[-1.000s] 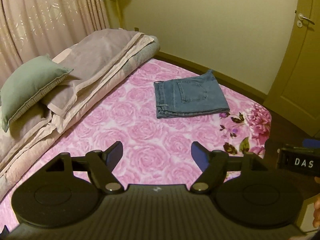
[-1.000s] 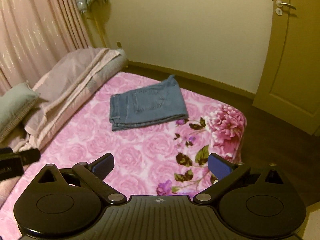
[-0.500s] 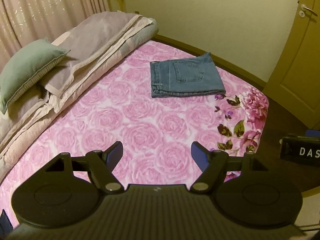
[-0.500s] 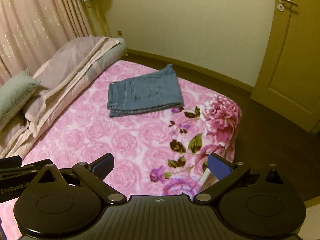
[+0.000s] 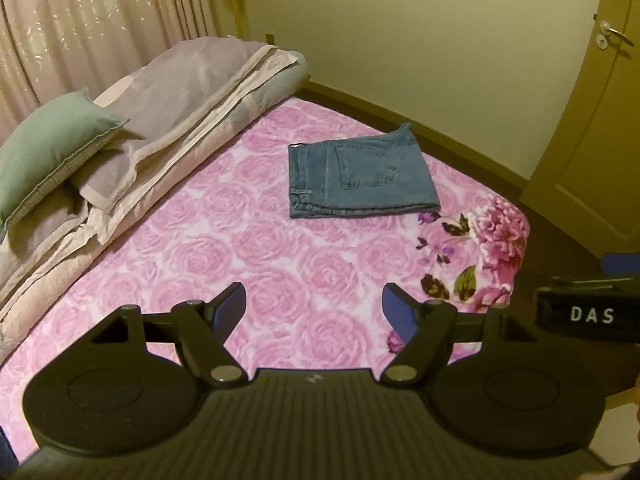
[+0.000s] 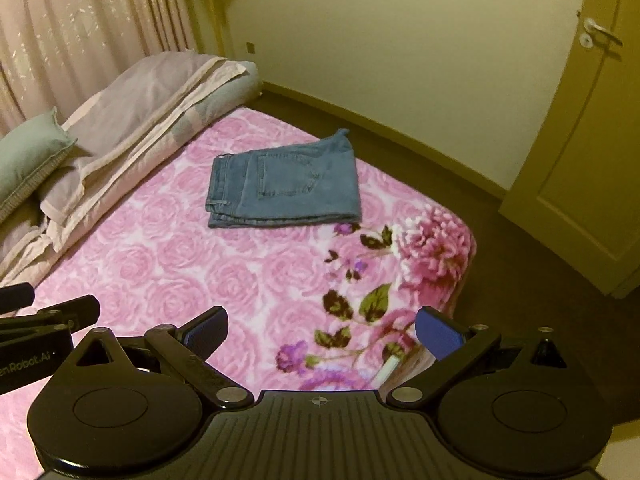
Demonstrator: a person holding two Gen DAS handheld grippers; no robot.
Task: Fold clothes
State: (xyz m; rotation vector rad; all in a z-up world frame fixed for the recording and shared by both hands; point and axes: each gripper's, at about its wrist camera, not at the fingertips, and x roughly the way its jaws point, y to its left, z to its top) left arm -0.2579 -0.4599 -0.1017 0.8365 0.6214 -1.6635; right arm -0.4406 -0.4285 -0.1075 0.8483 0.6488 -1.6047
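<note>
Green pillow (image 5: 48, 148) cut by the left edge, door (image 5: 592, 128) by the right edge.

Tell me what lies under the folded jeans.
The folded jeans lie flat on the pink rose blanket, touching it. Whatever is beneath the jeans' own layers, or under the blanket there, is covered.

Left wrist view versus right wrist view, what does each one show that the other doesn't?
Only the left wrist view shows the right gripper's side marked DAS at its right edge. Only the right wrist view shows a white stick-like thing near the bed's edge, and the left gripper's body at its left edge. Both show the folded jeans lying on the pink floral blanket, the green pillow, the stacked bedding, curtains and door.
</note>
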